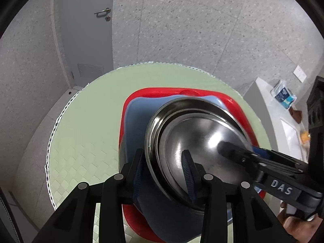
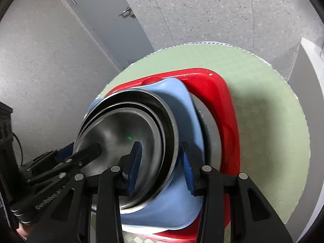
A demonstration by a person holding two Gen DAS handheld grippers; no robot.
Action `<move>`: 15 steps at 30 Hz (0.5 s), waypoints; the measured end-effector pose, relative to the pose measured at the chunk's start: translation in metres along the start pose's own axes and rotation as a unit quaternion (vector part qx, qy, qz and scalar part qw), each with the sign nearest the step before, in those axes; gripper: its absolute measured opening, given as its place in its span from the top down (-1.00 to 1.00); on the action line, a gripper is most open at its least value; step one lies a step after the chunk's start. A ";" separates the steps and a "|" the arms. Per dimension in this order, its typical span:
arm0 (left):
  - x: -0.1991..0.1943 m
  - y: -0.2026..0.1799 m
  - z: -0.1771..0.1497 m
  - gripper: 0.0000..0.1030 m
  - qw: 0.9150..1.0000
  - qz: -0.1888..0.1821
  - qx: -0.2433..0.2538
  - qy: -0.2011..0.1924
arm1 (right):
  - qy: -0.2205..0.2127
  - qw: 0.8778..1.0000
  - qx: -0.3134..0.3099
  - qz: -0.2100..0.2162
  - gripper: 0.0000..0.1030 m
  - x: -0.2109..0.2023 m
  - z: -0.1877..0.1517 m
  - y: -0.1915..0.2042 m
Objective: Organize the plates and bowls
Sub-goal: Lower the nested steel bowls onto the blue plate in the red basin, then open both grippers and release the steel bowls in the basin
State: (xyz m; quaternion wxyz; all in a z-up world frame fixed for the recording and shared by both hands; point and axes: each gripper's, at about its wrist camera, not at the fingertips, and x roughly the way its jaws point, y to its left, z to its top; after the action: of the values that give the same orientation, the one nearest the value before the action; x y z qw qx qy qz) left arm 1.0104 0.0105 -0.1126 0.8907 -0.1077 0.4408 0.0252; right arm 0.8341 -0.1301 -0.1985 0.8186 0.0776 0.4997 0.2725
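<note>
Two grippers clamp a stack of dishes from opposite sides

Several steel bowls sit nested inside one another, resting in a blue plate that lies on a red tray. The whole stack stands on a round table with a pale green checked cloth.

From the left wrist view, the left gripper straddles the near rim of the stack, one pad inside the inner bowl and the other outside the steel rims, pinching them. From the right wrist view, the right gripper does the same on the opposite side, one pad inside the bowls and the other against the blue plate's edge, squeezing the rims between them.

Each gripper shows in the other's view, reaching in from the side. A hand shows at the lower right of the left view. Beyond the table are a grey door and a speckled floor.
</note>
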 end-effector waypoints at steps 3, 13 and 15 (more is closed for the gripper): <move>0.001 -0.002 -0.001 0.29 1.000 -0.001 0.007 -0.005 | -0.004 1.000 -0.003 -0.008 0.20 -0.002 -0.001 0.002; -0.019 -0.011 -0.026 -0.28 0.999 0.002 0.030 -0.036 | -0.040 0.999 -0.011 -0.032 -0.05 -0.029 -0.017 0.011; -0.028 -0.015 -0.035 -0.38 0.998 0.006 0.031 -0.049 | -0.049 0.998 -0.009 -0.038 -0.11 -0.038 -0.022 0.012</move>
State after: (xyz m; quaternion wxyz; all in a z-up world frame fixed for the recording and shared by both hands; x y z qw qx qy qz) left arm 0.9682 -0.0100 -0.1088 0.9141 -0.0756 0.3978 0.0222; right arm 0.7977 -0.1434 -0.1747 0.8525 0.0640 0.4591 0.2416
